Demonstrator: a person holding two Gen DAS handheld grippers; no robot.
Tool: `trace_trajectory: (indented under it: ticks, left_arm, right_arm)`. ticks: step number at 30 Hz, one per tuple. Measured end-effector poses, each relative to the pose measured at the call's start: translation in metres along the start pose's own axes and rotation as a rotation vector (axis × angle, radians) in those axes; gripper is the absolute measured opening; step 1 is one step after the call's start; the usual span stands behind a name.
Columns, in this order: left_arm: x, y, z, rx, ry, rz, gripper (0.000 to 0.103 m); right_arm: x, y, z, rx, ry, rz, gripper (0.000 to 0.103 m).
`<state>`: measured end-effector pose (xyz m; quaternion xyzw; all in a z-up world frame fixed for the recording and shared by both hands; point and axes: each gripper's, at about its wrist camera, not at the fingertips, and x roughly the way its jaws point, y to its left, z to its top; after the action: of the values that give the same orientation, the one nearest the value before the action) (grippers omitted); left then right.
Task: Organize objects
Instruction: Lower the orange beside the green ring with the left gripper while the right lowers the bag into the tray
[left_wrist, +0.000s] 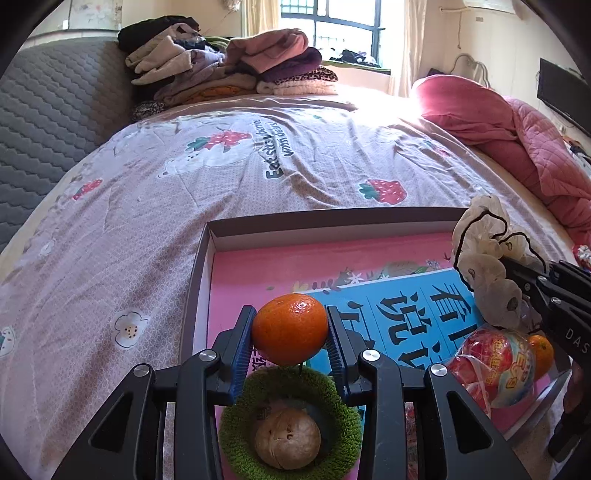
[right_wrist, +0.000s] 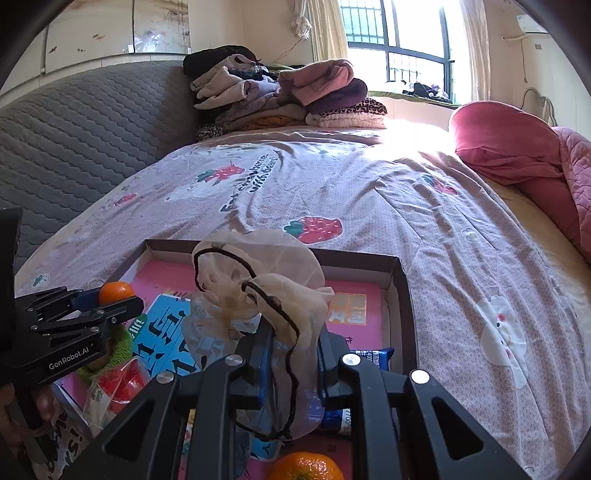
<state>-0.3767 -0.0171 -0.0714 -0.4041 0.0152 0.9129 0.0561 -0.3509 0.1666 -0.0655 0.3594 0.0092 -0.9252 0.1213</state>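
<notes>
Surface: bed covered by a mauve bedspread (left_wrist: 177, 229) printed with strawberries, white flowers and dark lettering; creased, sunlit toward 1 o'clock in the left wrist view.
Headboard: grey quilted panel (left_wrist: 55, 110) at 10 o'clock, running along the bed's far-left edge.
Clothes pile: folded garments (left_wrist: 229, 62) at 12 o'clock, stacked against the headboard's end; pinks, purples, beige, one leopard print.
Pillow: pink, with a pink quilt (left_wrist: 509, 122) bunched beside it, at 2 o'clock.
Window: barred, bright, with pale curtains (right_wrist: 399, 44) at 12 to 1 o'clock in the right wrist view; wall air conditioner at the top right corner.
Screen: dark flat panel (left_wrist: 561, 96) on the wall at 2 o'clock.
Box: shallow dark-walled cardboard tray (left_wrist: 332, 221) on the bedspread at 6 o'clock, pink floor, blue printed sheet inside.
Left gripper (left_wrist: 290, 332): clamped on a tangerine (left_wrist: 290, 328), blue pads pressing both sides, above the box's near left part.
Below tangerine: green fuzzy ring (left_wrist: 343, 417) with a walnut (left_wrist: 288, 439) lying in its hole.
Right gripper (right_wrist: 291, 354): clenched on a sheer beige scrunchie (right_wrist: 258, 280) with dark trim, held over the box's middle.
Other box contents: red wrapped snack (left_wrist: 495, 365) at 4 o'clock, second tangerine (right_wrist: 306, 467) at 6 o'clock in the right view, blue packet (right_wrist: 373, 358) near the right wall.
</notes>
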Motion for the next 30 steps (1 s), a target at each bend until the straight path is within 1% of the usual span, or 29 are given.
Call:
trace_trajectory:
  ticks: [5, 7, 11, 15, 21, 24, 30]
  left_arm:
    - [0.004, -0.002, -0.003, 0.017, 0.021, 0.006, 0.038]
    - [0.006, -0.002, -0.003, 0.017, 0.039, 0.008, 0.038]
    - [0.009, -0.001, -0.003, 0.017, 0.065, 0.002, 0.039]
    - [0.011, 0.0, -0.004, 0.01, 0.086, -0.003, 0.039]
    - [0.011, 0.001, -0.004, 0.004, 0.096, -0.007, 0.039]
    - [0.012, 0.003, -0.004, -0.006, 0.107, -0.014, 0.04]
    - [0.011, 0.004, -0.004, -0.014, 0.111, -0.016, 0.042]
  right_arm:
    - [0.007, 0.004, -0.003, -0.023, 0.028, -0.013, 0.02]
    - [0.009, 0.008, -0.005, -0.044, 0.038, -0.031, 0.021]
    - [0.011, 0.012, -0.007, -0.069, 0.042, -0.044, 0.022]
    - [0.011, 0.01, -0.007, -0.062, 0.043, -0.05, 0.023]
    - [0.011, 0.008, -0.005, -0.052, 0.049, -0.064, 0.026]
    - [0.011, 0.006, -0.004, -0.049, 0.051, -0.075, 0.03]
    - [0.011, 0.005, -0.004, -0.044, 0.055, -0.094, 0.031]
